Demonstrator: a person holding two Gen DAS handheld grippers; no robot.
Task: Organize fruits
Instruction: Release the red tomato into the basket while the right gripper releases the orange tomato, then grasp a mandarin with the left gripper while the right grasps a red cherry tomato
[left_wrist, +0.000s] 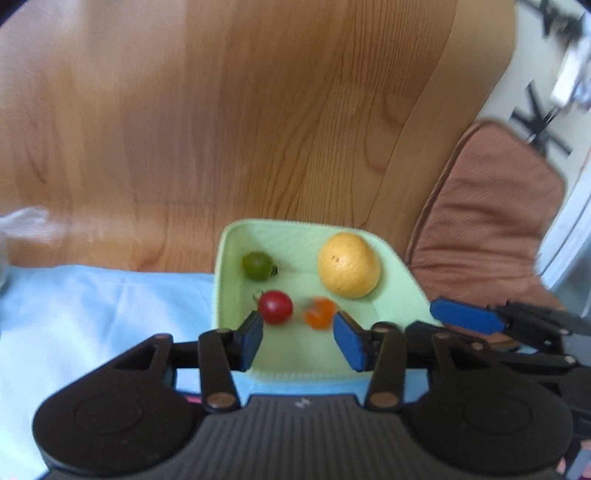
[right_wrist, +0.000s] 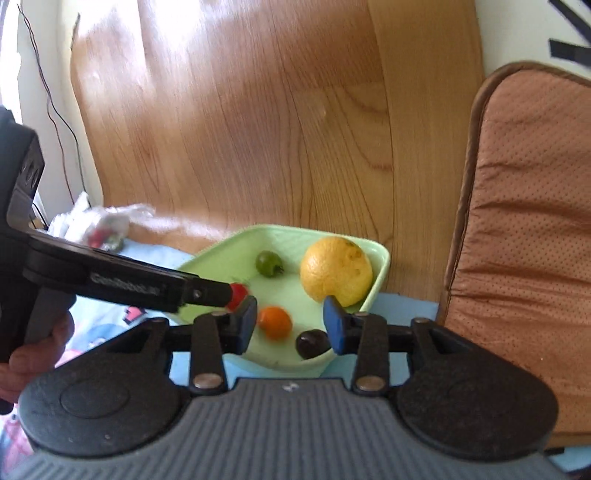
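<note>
Wooden table (left_wrist: 184, 110); green tray (left_wrist: 229, 258) ahead collects fruit. Left gripper (left_wrist: 298, 334) spread wide beside red tomato (left_wrist: 275, 307); right gripper (right_wrist: 290, 325) spread over orange tomato (right_wrist: 274, 322).

Take the pale green square tray (right_wrist: 380, 258) as your landmark: it sits on the light blue cloth (left_wrist: 92, 306), which lies on the wooden table (left_wrist: 221, 110). In the tray, the large yellow-orange citrus (right_wrist: 336, 271) is at its far right, the small green tomato (right_wrist: 269, 263) at its far left. The small red tomato (left_wrist: 275, 307) and small orange tomato (right_wrist: 274, 323) lie nearer you, the dark round fruit (right_wrist: 313, 343) nearest. The brown padded chair cushion (right_wrist: 524, 236) stands right of the tray.
</note>
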